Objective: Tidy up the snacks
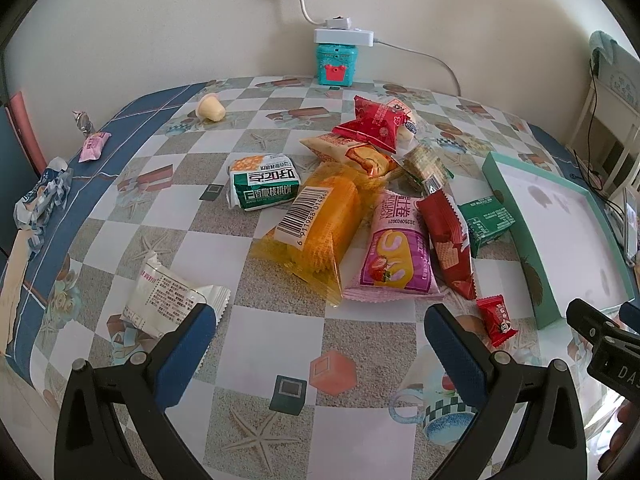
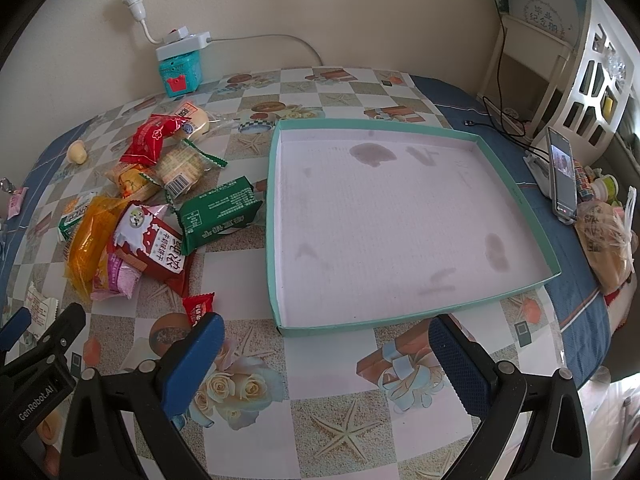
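A heap of wrapped snacks lies mid-table: an orange cake pack (image 1: pixel 320 228), a pink roll-cake pack (image 1: pixel 394 254), a red wafer pack (image 1: pixel 446 236), a green-and-white walnut-cake pack (image 1: pixel 264 186). A small red candy (image 1: pixel 496 320) and a white pack (image 1: pixel 168 292) lie nearer. My left gripper (image 1: pixel 320 340) hovers open over bare tablecloth just short of the heap. A shallow teal box (image 2: pixel 516 196) with a white floor holds nothing. My right gripper (image 2: pixel 326 354) stands open at the box's front wall, with the small red candy (image 2: pixel 198 308) beside its left finger.
A teal toy box (image 1: pixel 335 65) under a white power strip stands by the back wall. A pudding cup (image 1: pixel 210 108) and small wrapped sweets (image 1: pixel 93 146) lie at the table's left side. A phone (image 2: pixel 564 176) on a stand, cables and bagged food (image 2: pixel 608 248) crowd the right edge.
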